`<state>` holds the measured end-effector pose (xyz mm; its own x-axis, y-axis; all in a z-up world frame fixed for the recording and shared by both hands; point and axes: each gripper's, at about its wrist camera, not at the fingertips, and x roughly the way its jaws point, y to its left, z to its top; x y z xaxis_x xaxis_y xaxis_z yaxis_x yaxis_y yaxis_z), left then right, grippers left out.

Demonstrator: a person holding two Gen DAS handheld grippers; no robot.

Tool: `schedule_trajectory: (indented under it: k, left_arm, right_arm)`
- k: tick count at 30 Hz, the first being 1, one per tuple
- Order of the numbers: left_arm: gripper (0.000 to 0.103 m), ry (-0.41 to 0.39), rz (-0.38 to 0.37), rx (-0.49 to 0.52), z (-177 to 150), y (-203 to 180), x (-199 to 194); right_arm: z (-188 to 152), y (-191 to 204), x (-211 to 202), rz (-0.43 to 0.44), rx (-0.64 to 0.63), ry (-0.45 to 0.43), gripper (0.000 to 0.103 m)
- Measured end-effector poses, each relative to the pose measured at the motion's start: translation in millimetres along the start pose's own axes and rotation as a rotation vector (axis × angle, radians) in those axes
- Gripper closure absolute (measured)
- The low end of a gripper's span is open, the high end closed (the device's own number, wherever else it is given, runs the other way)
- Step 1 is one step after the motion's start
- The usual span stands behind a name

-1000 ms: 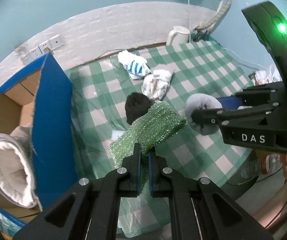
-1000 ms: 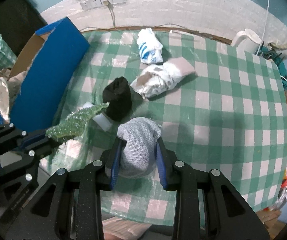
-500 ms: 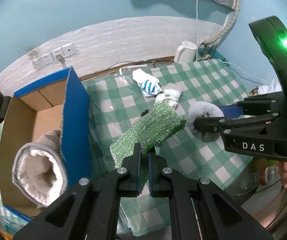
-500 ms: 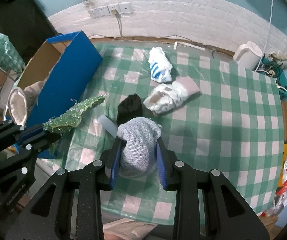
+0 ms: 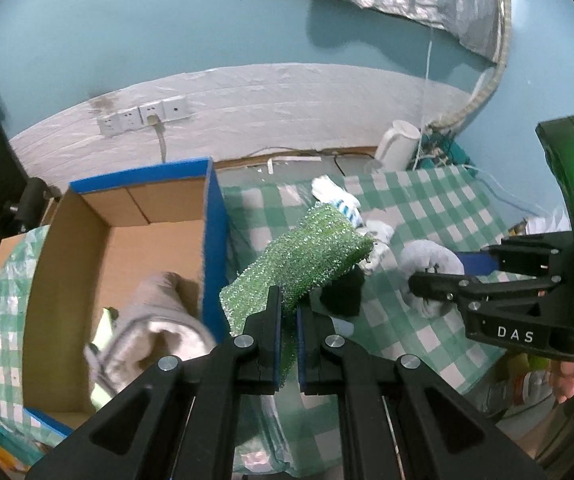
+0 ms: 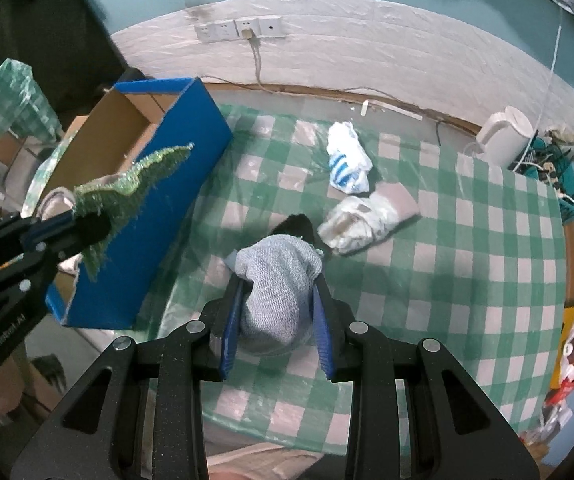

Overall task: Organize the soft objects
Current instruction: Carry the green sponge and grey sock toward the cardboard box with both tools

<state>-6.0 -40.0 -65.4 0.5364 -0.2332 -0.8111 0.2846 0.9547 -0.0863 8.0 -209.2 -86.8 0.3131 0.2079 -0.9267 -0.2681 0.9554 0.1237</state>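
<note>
At the far left, the blue cardboard box (image 5: pixel 215 240) stands open beside the table, with a rolled grey-and-white towel (image 5: pixel 155 320) lying inside it. The left gripper (image 5: pixel 287 312) is clamped on the green glittery cloth (image 5: pixel 307 252), whose near end is pinched between the blue pads while the rest juts forward and up, held in the air just over the box's blue wall; in the right wrist view the cloth (image 6: pixel 135 184) hangs against that wall. To its right, the right gripper (image 6: pixel 279 304) squeezes a grey knitted sock bundle (image 6: pixel 279 280) between its fingers, lifted above the green checked tablecloth (image 6: pixel 467 260). Just beyond the bundle lies a black sock ball (image 6: pixel 297 226), partly hidden behind it, then a white crumpled cloth roll (image 6: pixel 367 220) and a white-and-blue striped sock (image 6: pixel 347 164) farther back. A white kettle (image 6: pixel 505 136) stands at the far right corner near the wall. Compared with a second ago, the left gripper has swung toward the box, so its open interior now fills more of the left view, and both grippers have risen from the table.
</note>
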Motion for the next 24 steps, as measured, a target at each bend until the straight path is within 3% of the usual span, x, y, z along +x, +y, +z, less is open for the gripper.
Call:
schedule_trajectory:
  k: [16, 24]
  left_arm:
    - [0.097, -0.044, 0.041, -0.084, -3, 49, -20]
    - [0.097, -0.029, 0.06, -0.132, -13, 78, -21]
  right_arm:
    - [30, 51, -7, 0.016, -0.073, -0.026, 0.072]
    - [45, 85, 0, 0.036, -0.115, -0.019, 0.072]
